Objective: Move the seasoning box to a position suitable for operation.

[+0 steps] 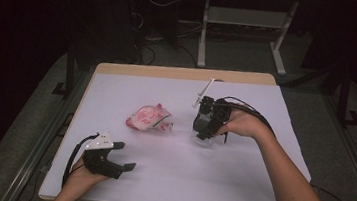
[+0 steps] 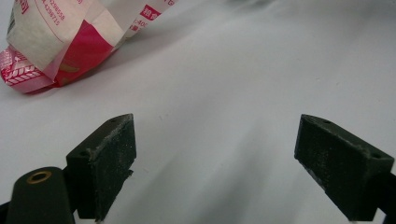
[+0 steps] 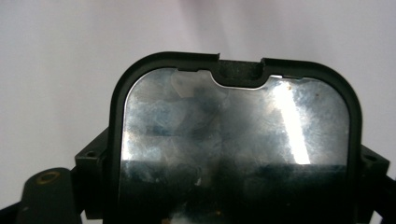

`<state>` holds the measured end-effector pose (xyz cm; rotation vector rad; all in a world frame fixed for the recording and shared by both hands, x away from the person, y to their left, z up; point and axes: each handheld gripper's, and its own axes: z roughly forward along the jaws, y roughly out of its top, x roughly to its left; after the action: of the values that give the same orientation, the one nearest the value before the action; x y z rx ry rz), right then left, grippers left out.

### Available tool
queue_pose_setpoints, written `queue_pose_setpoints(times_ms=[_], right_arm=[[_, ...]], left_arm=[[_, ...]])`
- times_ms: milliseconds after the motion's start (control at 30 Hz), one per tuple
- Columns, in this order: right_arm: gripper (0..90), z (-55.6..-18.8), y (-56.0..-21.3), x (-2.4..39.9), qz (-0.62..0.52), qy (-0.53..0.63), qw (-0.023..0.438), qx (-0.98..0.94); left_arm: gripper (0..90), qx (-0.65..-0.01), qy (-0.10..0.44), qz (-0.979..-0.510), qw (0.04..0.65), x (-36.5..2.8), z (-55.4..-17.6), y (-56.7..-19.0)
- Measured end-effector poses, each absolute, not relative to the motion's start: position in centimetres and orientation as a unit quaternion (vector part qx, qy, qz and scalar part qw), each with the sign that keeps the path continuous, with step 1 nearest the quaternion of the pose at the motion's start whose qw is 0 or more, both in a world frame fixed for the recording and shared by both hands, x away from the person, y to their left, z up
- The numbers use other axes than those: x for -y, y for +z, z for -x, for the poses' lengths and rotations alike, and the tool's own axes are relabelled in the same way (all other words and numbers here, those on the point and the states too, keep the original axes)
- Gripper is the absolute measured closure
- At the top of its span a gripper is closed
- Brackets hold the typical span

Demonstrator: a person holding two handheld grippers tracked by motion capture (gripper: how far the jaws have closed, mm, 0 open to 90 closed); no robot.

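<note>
A crumpled pink and white wrapper (image 1: 150, 118) lies near the middle of the white table top; in the left gripper view the wrapper (image 2: 56, 42) is at the upper left, ahead of the jaws. My left gripper (image 1: 126, 156) rests low at the table's near left, open (image 2: 215, 163), with bare table between its pads. To the right of the wrapper, my right gripper (image 1: 206, 129) points down and is shut on a black-rimmed clear container (image 1: 204, 137). In the right gripper view the container (image 3: 233, 126) spans the gap, a jaw pressing on each side of its black rim.
The table (image 1: 218, 185) is covered in white, with a wooden strip (image 1: 184, 73) bare at its far edge. A thin white stick (image 1: 203, 93) juts up from the right gripper. Behind the table, white desk legs (image 1: 203, 38) and cables stand on the dark floor.
</note>
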<state>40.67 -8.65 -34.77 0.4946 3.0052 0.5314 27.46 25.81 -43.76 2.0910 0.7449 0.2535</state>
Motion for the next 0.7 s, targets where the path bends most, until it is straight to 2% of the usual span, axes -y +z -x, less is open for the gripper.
queue_pose_setpoints(times_ms=[233, 700], right_arm=[[15.1, -38.6, -34.3, 8.0, -0.131, 0.171, 0.029, -0.976], [15.1, -34.6, -35.7, 8.1, -0.092, 0.181, 0.015, -0.979]], left_arm=[[12.3, -0.301, 0.098, -0.84, 0.441, -25.7, -27.4, -43.9], [12.4, -0.299, 0.097, -0.841, 0.44, -25.4, -27.4, -44.0]])
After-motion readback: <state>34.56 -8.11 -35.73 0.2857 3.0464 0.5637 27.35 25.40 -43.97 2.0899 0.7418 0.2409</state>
